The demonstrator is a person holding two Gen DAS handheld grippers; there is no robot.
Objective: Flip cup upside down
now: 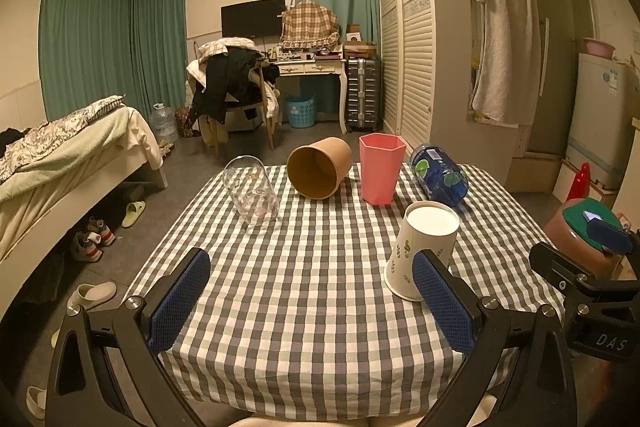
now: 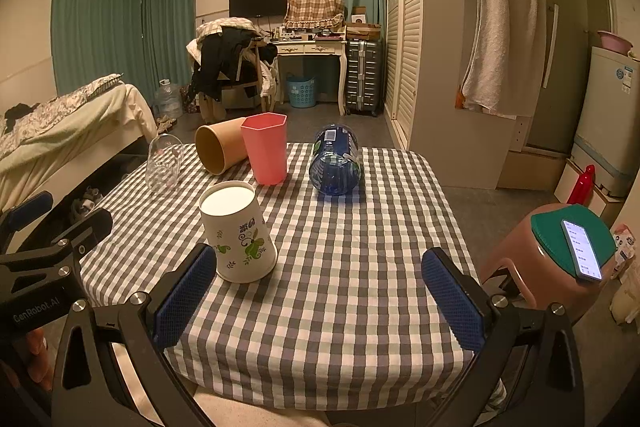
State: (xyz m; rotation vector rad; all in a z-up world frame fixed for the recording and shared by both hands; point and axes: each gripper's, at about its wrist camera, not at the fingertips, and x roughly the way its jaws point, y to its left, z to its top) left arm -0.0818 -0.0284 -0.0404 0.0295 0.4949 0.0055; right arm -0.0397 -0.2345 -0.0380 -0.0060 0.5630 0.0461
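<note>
A white paper cup with green leaf print (image 1: 424, 247) stands upside down on the checked table (image 1: 304, 287), base up; it also shows in the right wrist view (image 2: 238, 231). A pink cup (image 1: 380, 167) (image 2: 266, 147) stands upright at the back. A brown paper cup (image 1: 318, 167) (image 2: 220, 149) lies on its side, mouth toward me. A clear glass (image 1: 252, 193) (image 2: 163, 163) stands upside down at the left. My left gripper (image 1: 312, 299) is open and empty, its right finger next to the white cup. My right gripper (image 2: 320, 297) is open and empty, the white cup by its left finger.
A blue plastic bottle (image 1: 440, 175) (image 2: 335, 161) lies on its side at the back right. A pink stool (image 2: 532, 259) with a phone (image 2: 582, 249) on it stands right of the table. A bed (image 1: 60, 155) is at the left.
</note>
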